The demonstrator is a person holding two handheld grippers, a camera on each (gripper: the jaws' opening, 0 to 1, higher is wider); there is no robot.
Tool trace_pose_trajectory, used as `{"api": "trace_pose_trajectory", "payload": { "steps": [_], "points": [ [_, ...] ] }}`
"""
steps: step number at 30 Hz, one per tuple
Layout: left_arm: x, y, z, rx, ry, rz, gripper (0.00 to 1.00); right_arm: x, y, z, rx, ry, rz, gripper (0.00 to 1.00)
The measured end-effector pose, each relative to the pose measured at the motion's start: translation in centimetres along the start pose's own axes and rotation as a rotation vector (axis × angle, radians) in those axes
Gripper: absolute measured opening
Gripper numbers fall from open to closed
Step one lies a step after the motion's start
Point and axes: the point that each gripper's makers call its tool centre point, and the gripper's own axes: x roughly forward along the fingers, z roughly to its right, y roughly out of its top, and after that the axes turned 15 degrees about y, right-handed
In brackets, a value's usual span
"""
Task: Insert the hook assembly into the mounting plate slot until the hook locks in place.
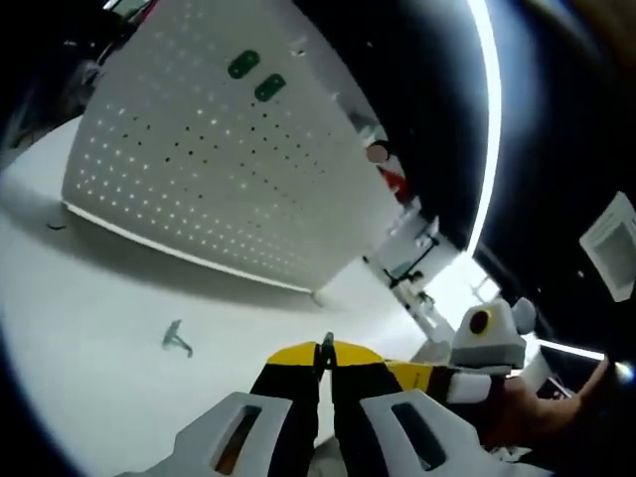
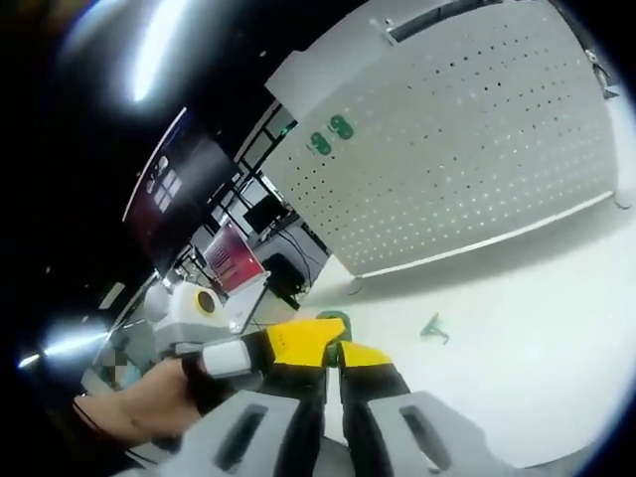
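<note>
A white perforated mounting plate (image 1: 209,159) (image 2: 467,139) stands upright on the white table, with two green hooks (image 1: 256,77) (image 2: 331,135) fixed near its top. A loose green hook (image 1: 177,338) (image 2: 433,328) lies on the table in front of it. My left gripper (image 1: 326,366) is shut on a small green hook piece (image 1: 326,348) (image 2: 333,320), well short of the plate. My right gripper (image 2: 336,360) meets it tip to tip, its jaws closed at the same green piece. In the left gripper view the right gripper's yellow-tipped jaw (image 1: 397,373) comes in from the right.
The white table (image 1: 89,298) (image 2: 537,348) spreads in front of the plate. A person's hand (image 1: 537,407) (image 2: 149,397) holds each gripper. Desks, a monitor and cables (image 2: 248,258) stand beyond the table edge. A small dark item (image 1: 55,225) lies near the plate's corner.
</note>
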Motion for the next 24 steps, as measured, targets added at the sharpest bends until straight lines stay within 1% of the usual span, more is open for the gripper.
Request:
{"api": "trace_pose_trajectory", "payload": {
  "steps": [2, 6, 8, 9, 11, 13, 15, 16, 17, 18, 20, 22, 23, 24],
  "points": [
    [0.0, -0.1, -0.1, 0.024, 0.005, 0.0, 0.02, 0.0, -0.2, 0.0, -0.006, 0.0, -0.012, 0.0],
    [0.0, 0.2, 0.1, 0.074, 0.007, 0.012, 0.02, 0.0, 0.0, -0.1, -0.021, -0.01, -0.001, 0.0],
    [-0.1, 0.5, 0.3, 0.115, -0.018, 0.032, 0.03, -0.1, 0.3, -0.2, -0.039, -0.013, 0.008, 0.0],
    [-0.2, 0.7, 0.4, 0.125, -0.025, 0.036, 0.03, 0.0, 0.5, -0.4, -0.064, -0.006, 0.012, 0.0],
    [-0.4, 1.0, 0.3, 0.188, -0.027, 0.046, 0.03, 0.2, 0.6, -0.6, -0.097, -0.006, 0.003, 0.0],
    [-0.4, 1.2, 0.0, 0.25, -0.006, 0.051, 0.04, 0.6, 0.7, -0.6, -0.144, -0.014, -0.016, 0.0],
    [-0.4, 1.5, 0.1, 0.28, -0.004, 0.069, 0.05, 0.8, 1.1, -0.6, -0.175, -0.024, -0.018, 0.0],
    [-0.5, 1.6, 0.0, 0.282, -0.003, 0.065, 0.07, 0.9, 1.2, -0.5, -0.185, -0.027, -0.021, 0.0],
    [-0.6, 1.8, -0.2, 0.316, 0.002, 0.069, 0.09, 1.0, 1.4, -0.4, -0.206, -0.033, -0.021, 0.0],
    [-0.8, 1.9, -0.2, 0.334, -0.002, 0.074, 0.1, 1.0, 1.6, -0.3, -0.221, -0.037, -0.021, 0.0],
    [-1.0, 2.3, -0.7, 0.306, -0.002, 0.077, 0.15, 1.2, 2.2, -0.2, -0.246, -0.043, -0.014, 0.0],
    [-1.3, 2.6, -1.3, 0.278, 0.004, 0.071, 0.25, 1.4, 2.8, 0.0, -0.287, -0.06, -0.006, 0.0],
    [-1.5, 2.8, -1.5, 0.276, 0.012, 0.075, 0.32, 1.5, 3.1, 0.0, -0.303, -0.065, -0.001, 0.0],
    [-1.8, 3.1, -1.9, 0.289, 0.028, 0.089, 0.36, 1.7, 3.5, 0.0, -0.33, -0.072, 0.008, 0.0]
  ]
}}
